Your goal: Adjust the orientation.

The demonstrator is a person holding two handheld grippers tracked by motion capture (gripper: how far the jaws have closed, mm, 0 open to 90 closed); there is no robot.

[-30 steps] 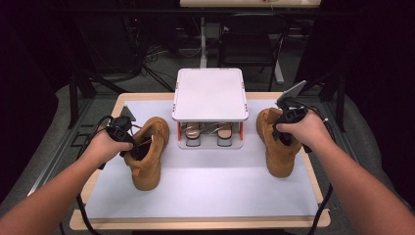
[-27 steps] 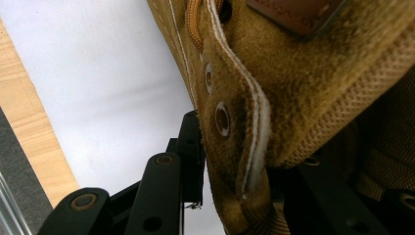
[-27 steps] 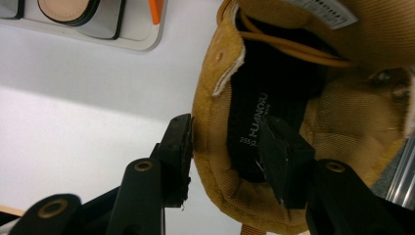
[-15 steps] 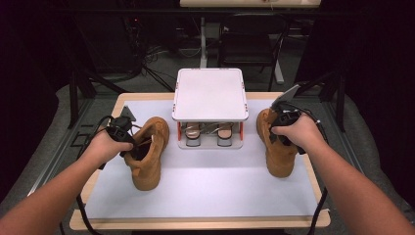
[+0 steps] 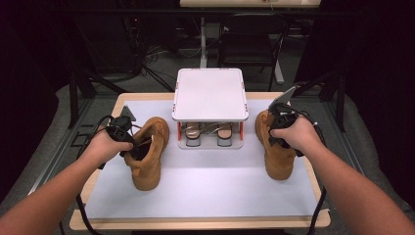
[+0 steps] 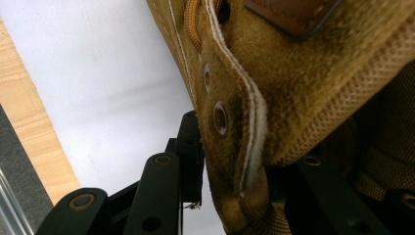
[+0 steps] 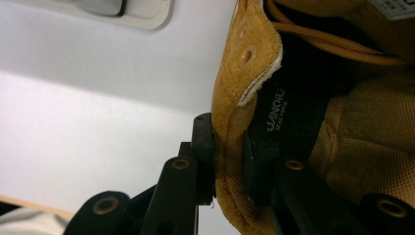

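Two tan suede boots stand on a white mat (image 5: 210,186). The left boot (image 5: 147,161) has its collar (image 6: 235,161) pinched between the jaws of my left gripper (image 5: 133,146), which is shut on it (image 6: 244,166). The right boot (image 5: 280,164) stands at the mat's right side. My right gripper (image 5: 273,133) has just been closing its jaws, and their pads now press on that boot's collar (image 7: 230,161) from outside and inside. Orange laces (image 7: 333,44) run across the right boot's opening.
A white-topped rack (image 5: 209,93) stands at the back middle between the boots, with a pair of shoes (image 5: 193,133) on its lower level. The mat lies on a wooden table (image 5: 195,223). Chairs and cables are in the dark beyond the far edge.
The right hand has sunk a little onto the right boot's collar. The left hand and its boot have stayed where they were.
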